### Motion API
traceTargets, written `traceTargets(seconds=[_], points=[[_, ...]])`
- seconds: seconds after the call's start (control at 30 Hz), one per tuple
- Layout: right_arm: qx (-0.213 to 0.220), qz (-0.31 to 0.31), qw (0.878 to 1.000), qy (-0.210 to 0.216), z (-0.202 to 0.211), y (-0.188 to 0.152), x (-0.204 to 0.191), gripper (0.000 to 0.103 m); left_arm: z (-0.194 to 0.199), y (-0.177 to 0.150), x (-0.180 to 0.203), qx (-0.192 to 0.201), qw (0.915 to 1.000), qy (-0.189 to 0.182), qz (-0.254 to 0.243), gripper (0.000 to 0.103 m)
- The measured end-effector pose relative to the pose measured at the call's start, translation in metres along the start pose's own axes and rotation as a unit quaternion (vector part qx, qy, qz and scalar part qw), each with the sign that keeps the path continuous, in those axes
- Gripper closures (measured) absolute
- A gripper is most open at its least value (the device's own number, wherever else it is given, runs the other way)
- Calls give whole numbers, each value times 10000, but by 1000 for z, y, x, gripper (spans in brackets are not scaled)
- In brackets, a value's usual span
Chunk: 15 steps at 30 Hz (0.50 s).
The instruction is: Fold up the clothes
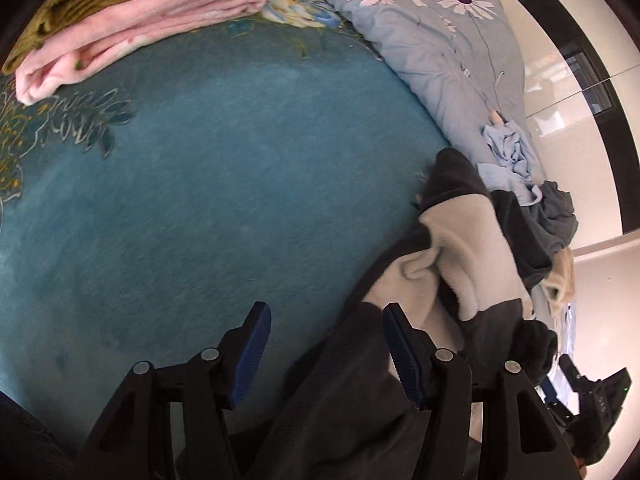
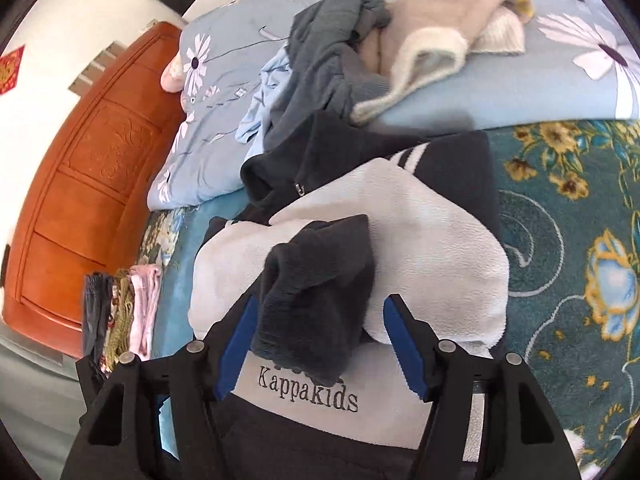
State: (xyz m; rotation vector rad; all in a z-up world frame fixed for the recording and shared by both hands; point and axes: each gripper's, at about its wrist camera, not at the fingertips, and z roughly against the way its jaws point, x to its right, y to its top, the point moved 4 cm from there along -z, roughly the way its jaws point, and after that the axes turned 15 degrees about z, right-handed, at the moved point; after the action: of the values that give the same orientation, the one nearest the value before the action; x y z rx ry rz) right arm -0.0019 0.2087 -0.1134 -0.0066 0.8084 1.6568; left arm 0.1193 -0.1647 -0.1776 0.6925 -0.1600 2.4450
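A dark grey and cream fleece jacket [image 2: 420, 248] with "KappaKids" lettering lies on the teal bed blanket [image 2: 560, 240]. Its dark sleeve cuff [image 2: 320, 280] lies folded over the cream panel, between the blue pads of my right gripper [image 2: 320, 312], which is open just above it. In the left wrist view the same jacket [image 1: 460, 248] lies at the right. My left gripper [image 1: 326, 324] is open, with dark jacket fabric [image 1: 348, 380] lying between and under its fingers, its left finger over bare blanket [image 1: 200, 200].
Unfolded clothes [image 2: 340, 60] and a beige fleece garment [image 2: 440, 28] lie piled on a light blue floral quilt [image 2: 580, 80] behind the jacket. A stack of folded pink and olive items [image 1: 140, 28] sits at the far left. A wooden headboard [image 2: 80, 180] stands beyond.
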Motion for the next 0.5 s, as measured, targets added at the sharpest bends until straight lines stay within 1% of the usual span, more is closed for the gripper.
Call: traceTargets(seconds=[0.03,0.1,0.17,0.23,0.3,0.37,0.43,0.47,0.5], points=[[-50,142,9999,-35,-3,2,-9,36,-3,0,-4,-101,9999,-12,102,41],[-237,359,9989,-195,-13,5,-28,36,-1,0,-4,-119,9998,-127,89,41],[-573,635,9948,-549,-28,3,-43,36,2,-2,-1,-40,9999,-72,-87,41],[-919,904,9865,-1010,-43,-2,-52,36,3,-5,0,11,9997,22,-251,41],[-1177,1015,9773,-1443,-56,-7,-53,36,4,-7,-2,-43,9997,17,-259,41],[-1266,1008,9706,-1784,-62,-10,-45,36,8,-4,-5,-55,9998,-60,-165,41],[-1244,920,9686,-1944,-60,-11,-35,36,10,-2,-9,-73,9998,-167,-20,41],[-1174,849,9703,-1937,-55,-10,-30,41,10,0,-10,-95,9997,-229,60,41],[-1103,784,9721,-1915,-50,-8,-25,49,9,2,-11,-128,9994,-299,149,41]])
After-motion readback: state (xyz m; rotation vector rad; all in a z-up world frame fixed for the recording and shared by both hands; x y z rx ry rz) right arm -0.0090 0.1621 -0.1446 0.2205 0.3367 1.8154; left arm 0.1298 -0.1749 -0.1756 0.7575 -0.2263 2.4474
